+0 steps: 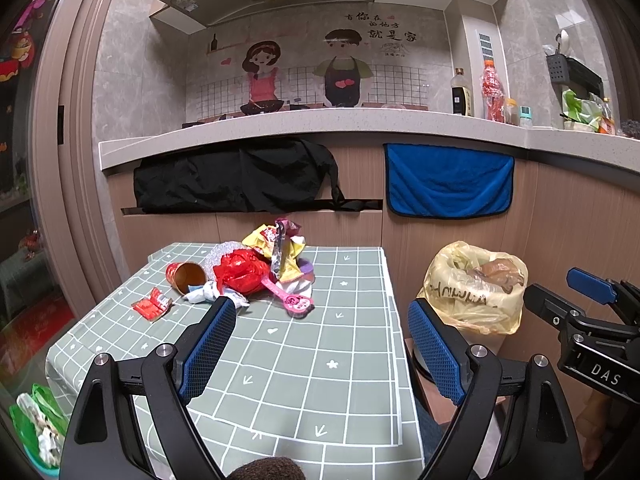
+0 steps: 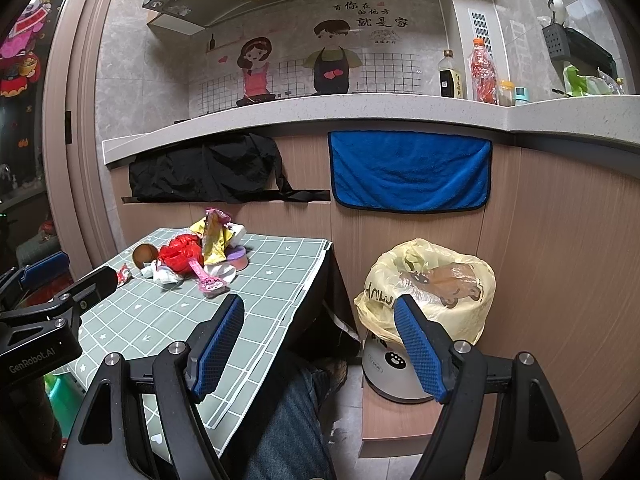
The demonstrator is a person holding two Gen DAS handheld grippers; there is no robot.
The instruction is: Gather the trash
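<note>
A heap of trash (image 1: pixel 256 268) – red wrapper, paper cup, pink spoon – lies at the far end of the checked table (image 1: pixel 304 380); the left gripper (image 1: pixel 320 320) hovers above the cloth, jaws wide and empty, while the right gripper (image 2: pixel 320 316), equally spread and empty, faces the yellow-lined bin (image 2: pixel 436 280) beside the table

Trash pile (image 1: pixel 256 268) at table's (image 1: pixel 304 360) far end, lined bin (image 1: pixel 476 288) right of table
</note>
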